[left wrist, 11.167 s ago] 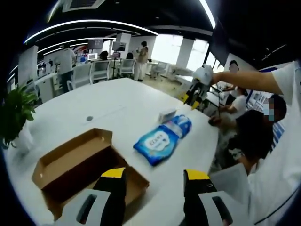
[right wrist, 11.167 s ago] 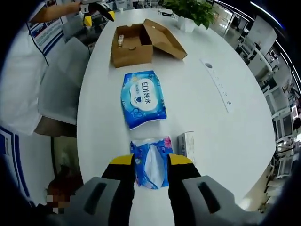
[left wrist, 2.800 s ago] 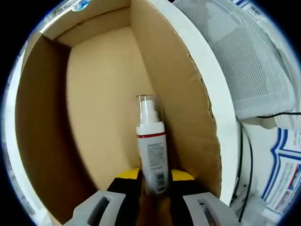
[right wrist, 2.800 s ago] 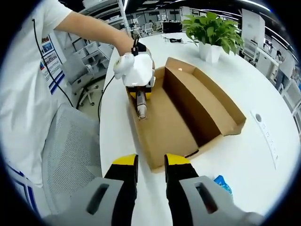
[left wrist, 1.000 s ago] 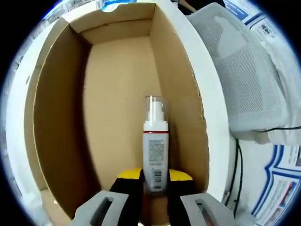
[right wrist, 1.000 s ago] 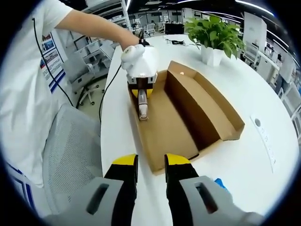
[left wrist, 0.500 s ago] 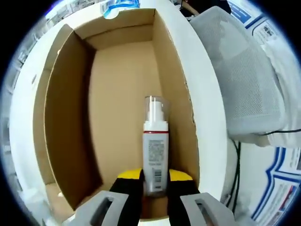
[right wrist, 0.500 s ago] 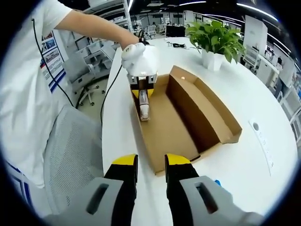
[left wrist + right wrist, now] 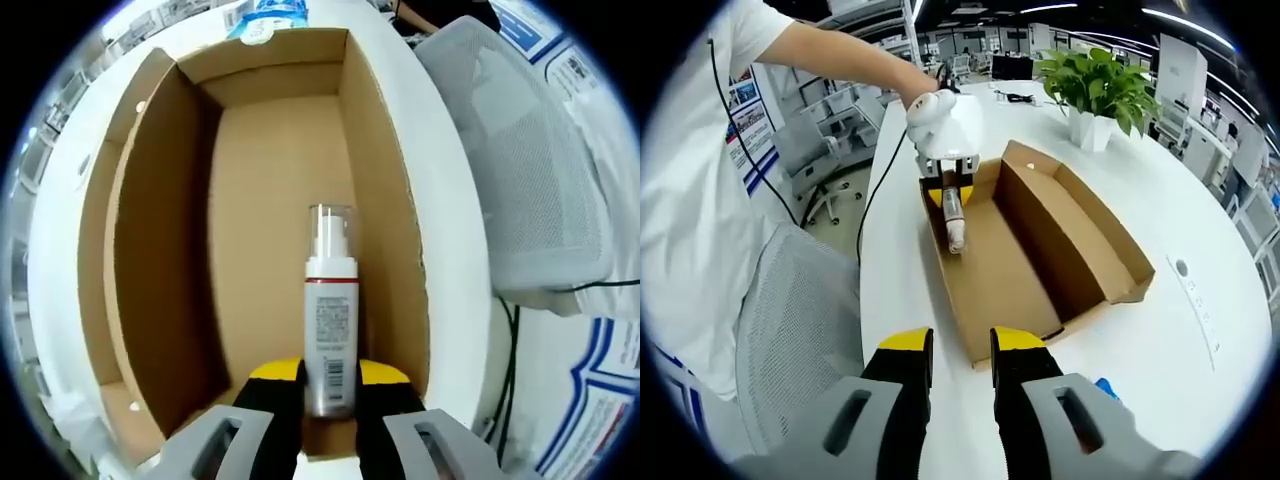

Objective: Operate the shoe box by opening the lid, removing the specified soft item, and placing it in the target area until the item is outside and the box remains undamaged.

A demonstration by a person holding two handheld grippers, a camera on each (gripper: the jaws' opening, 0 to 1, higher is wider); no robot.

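Left gripper view: the left gripper (image 9: 330, 375) has its yellow-tipped fingers clamped on the base of a white pump bottle (image 9: 331, 320) with a red band and clear cap. The bottle hangs over the floor of the open cardboard shoe box (image 9: 150, 250), close to its right wall. A blue pack (image 9: 270, 12) lies on the white table (image 9: 455, 260) past the box's far end.

Right gripper view: the right gripper (image 9: 960, 350) hovers near the box's (image 9: 1080, 240) close corner, fingers a little apart, holding nothing. Across the box, the left gripper (image 9: 952, 195) grips the bottle (image 9: 956, 222) above the box. A potted plant (image 9: 1098, 90) stands beyond, a mesh chair (image 9: 800, 320) beside the table.
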